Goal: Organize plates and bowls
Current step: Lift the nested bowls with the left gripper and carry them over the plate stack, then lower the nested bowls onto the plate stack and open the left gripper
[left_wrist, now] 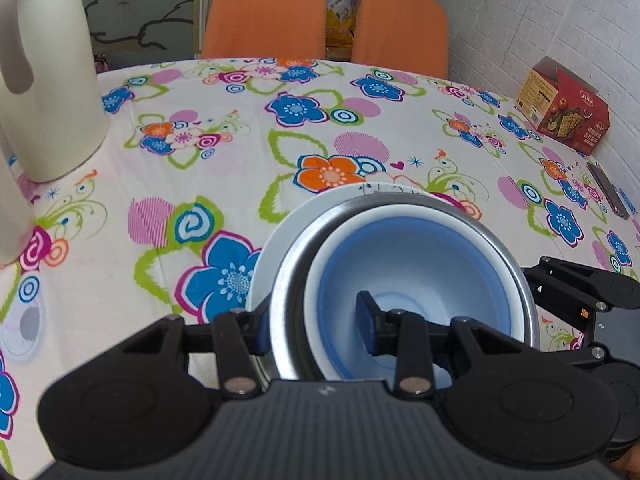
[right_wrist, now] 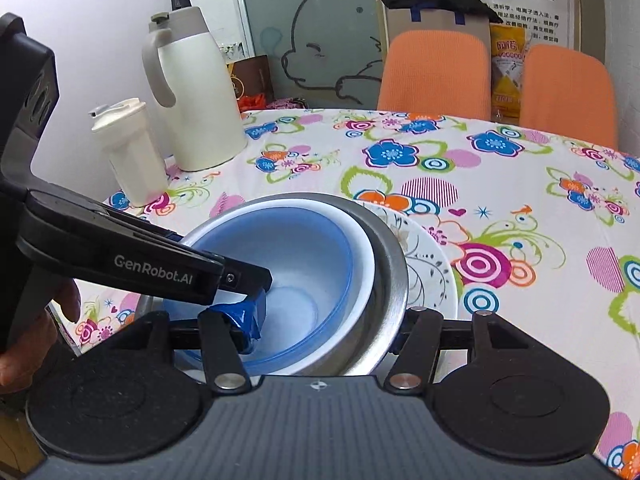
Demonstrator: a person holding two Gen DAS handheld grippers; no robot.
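Note:
A steel bowl (left_wrist: 288, 280) (right_wrist: 390, 272) holds a white bowl (left_wrist: 400, 209) (right_wrist: 366, 256) with a blue bowl (left_wrist: 420, 248) (right_wrist: 304, 248) nested inside. The stack rests on a white patterned plate (left_wrist: 276, 248) (right_wrist: 432, 264). My left gripper (left_wrist: 314, 326) (right_wrist: 248, 280) straddles the stack's wall, one finger inside the blue bowl and one outside the steel, closed on it. My right gripper (right_wrist: 322, 334) (left_wrist: 580, 300) grips the opposite side the same way. Its blue-taped finger is inside the bowl.
A cream thermos jug (left_wrist: 48, 80) (right_wrist: 196, 92) and a small cream lidded cup (right_wrist: 132, 152) stand at the table's left. A red snack box (left_wrist: 568, 112) and a dark bar (left_wrist: 608, 192) lie at the right. Two orange chairs (left_wrist: 264, 16) stand behind the floral-clothed table (left_wrist: 200, 140).

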